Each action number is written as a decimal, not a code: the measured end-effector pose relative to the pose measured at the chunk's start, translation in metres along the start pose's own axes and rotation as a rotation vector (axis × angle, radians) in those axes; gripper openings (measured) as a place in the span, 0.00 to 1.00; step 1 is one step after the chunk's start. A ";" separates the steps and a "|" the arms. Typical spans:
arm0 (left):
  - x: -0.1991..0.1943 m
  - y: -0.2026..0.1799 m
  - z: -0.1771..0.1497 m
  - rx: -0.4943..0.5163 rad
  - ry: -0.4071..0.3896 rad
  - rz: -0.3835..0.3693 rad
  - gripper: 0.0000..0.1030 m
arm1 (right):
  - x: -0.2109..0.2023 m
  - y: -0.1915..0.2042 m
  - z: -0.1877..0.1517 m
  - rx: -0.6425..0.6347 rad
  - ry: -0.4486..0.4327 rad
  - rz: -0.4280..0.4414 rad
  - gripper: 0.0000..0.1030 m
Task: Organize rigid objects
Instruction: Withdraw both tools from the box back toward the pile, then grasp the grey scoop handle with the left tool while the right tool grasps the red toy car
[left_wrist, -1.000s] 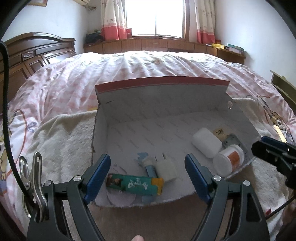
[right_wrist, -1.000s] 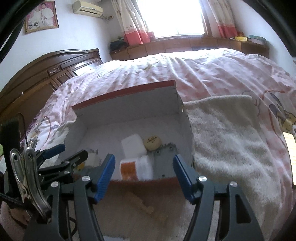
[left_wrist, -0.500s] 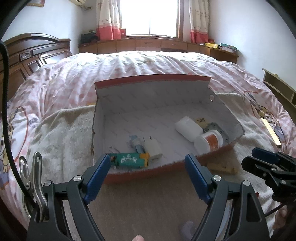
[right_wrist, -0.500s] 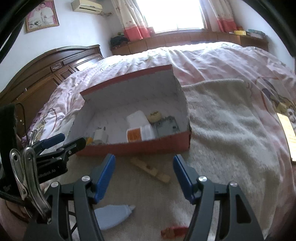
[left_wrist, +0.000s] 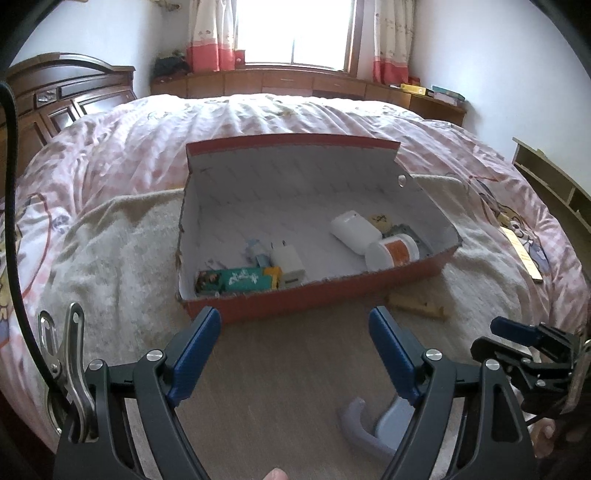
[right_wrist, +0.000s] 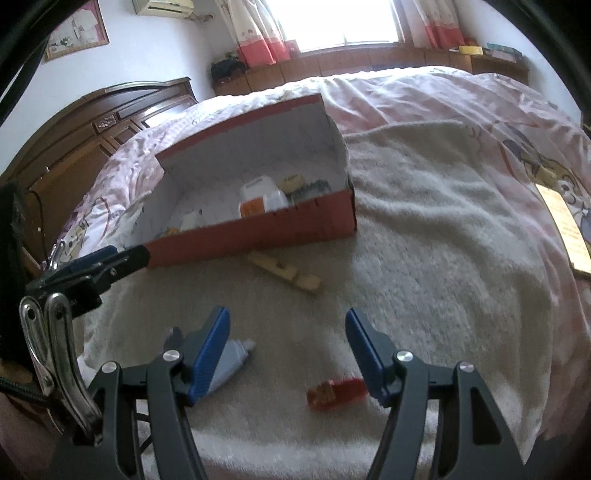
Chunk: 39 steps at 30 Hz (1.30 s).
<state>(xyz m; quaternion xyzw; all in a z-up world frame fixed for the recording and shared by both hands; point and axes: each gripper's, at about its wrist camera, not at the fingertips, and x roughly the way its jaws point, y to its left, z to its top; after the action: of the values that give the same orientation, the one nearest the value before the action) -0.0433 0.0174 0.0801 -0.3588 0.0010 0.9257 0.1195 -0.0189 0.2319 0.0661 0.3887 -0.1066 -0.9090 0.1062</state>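
Right wrist view: red cardboard box with white lining (right_wrist: 258, 229) sits on cream fleece blanket (right_wrist: 424, 221), lid flap up. Loose in front: notched pale wooden block (right_wrist: 284, 273), grey-blue plastic tube (right_wrist: 231, 360), small red plastic piece (right_wrist: 334, 393). Right gripper (right_wrist: 288, 349) fingers wide, empty. Left gripper (left_wrist: 295, 350) same, above blanket.

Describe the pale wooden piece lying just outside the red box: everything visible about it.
The wooden piece is a pale, unpainted stick with a notched, stepped top, like a small block joint. It lies flat and slanted on the cream towel, just in front of the red box, apart from its wall. Nothing touches it; both grippers are clear of it.
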 end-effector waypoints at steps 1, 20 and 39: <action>0.000 -0.001 -0.002 0.003 0.005 -0.004 0.82 | -0.001 -0.001 -0.002 0.000 0.004 -0.002 0.67; -0.006 -0.020 -0.046 0.050 0.087 -0.053 0.82 | -0.017 -0.001 -0.046 -0.090 0.036 -0.109 0.67; 0.007 -0.009 -0.063 0.052 0.147 0.028 0.82 | -0.001 0.013 -0.050 -0.152 0.036 -0.049 0.35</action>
<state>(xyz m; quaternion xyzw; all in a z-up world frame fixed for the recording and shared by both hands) -0.0040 0.0216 0.0293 -0.4224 0.0389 0.8982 0.1158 0.0196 0.2142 0.0360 0.3983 -0.0259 -0.9097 0.1149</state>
